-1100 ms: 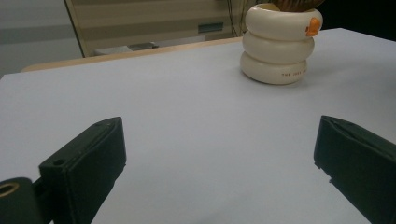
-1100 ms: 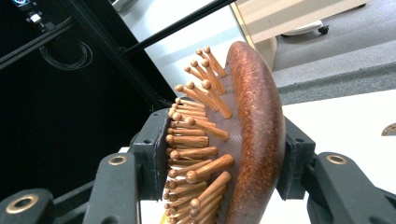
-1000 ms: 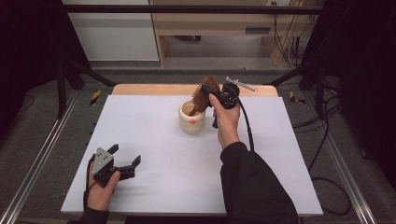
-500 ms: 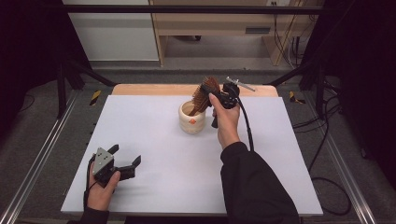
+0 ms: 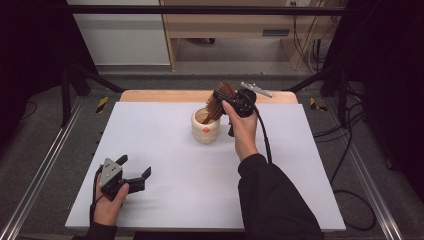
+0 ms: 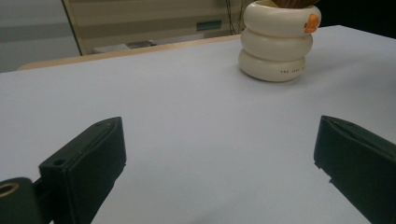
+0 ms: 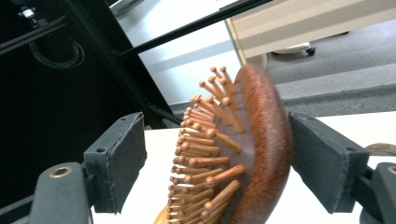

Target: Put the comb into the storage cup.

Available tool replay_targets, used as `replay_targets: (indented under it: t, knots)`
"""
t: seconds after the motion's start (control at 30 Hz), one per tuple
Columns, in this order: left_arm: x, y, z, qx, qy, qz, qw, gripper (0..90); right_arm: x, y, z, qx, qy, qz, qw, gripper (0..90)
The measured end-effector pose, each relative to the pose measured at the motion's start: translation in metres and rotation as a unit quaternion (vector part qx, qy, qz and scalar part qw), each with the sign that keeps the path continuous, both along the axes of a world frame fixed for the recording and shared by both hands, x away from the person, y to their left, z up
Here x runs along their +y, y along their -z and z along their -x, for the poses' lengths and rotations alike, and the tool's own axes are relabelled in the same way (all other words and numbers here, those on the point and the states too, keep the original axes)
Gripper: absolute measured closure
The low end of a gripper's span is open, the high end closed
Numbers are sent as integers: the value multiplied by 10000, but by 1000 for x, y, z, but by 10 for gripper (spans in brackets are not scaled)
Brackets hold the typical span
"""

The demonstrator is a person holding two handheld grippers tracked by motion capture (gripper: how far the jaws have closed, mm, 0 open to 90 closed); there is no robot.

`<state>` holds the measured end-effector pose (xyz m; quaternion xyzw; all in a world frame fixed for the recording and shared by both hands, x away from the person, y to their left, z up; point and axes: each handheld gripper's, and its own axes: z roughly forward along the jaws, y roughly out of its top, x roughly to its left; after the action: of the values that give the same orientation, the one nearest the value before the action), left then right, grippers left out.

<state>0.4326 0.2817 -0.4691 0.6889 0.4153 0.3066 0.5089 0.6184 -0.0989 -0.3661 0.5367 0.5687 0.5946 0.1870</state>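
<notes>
The right gripper [image 5: 223, 96] is up over the cream cup [image 5: 205, 126] near the far edge of the table [image 5: 165, 165], and between its jaws sits the wooden hairbrush [image 5: 220, 101], head up, lower end down inside the cup. In the right gripper view the brush [image 7: 243, 149] has its rounded back against one pad, while the other pad stands off from the bristle tips with a gap between, so the jaws look spread around the head, not clamped (a loose cradle at best, I'd say). The job in hand looks like settling the brush in the cup, or taking it out; either way, keep the brush leaning on the rim, move the jaws straight along its length, and don't drag sideways, because that ringed cup [image 6: 279, 42] with the little orange duck mark looks light enough to tip or slide. The left gripper [image 5: 134, 172] rests low at the near left of the table, well apart from the cup, jaws wide and holding nothing. Hard to make out: the brush handle is hidden inside the cup, so how deep it sits I can't tell; the left gripper view cuts the cup off at its rim, and in the high view the hand covers much of the right gripper.
</notes>
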Motion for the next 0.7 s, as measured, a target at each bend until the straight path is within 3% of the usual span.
replay_targets:
  t: [0.1, 0.33, 0.53, 0.6, 0.7]
  knots:
    - [0, 0, 0, -11, 4, -8, 10000, 24, -2, -1, 0, -8, 33, -16, 10000, 208]
    - [0, 0, 0, -7, 0, -8, 10000, 24, -2, -5, 5, -179, 100, 337, 9992, 191]
    - [0, 0, 0, -8, -3, -11, 10000, 24, -3, -11, 11, -413, 160, 597, 9972, 166]
    - [0, 0, 0, -11, -5, -11, 10000, 24, -3, -15, 16, -586, 227, 809, 9947, 151]
    - [0, 0, 0, -18, -16, 4, 10000, 24, -4, -17, 18, -629, 252, 872, 9939, 148]
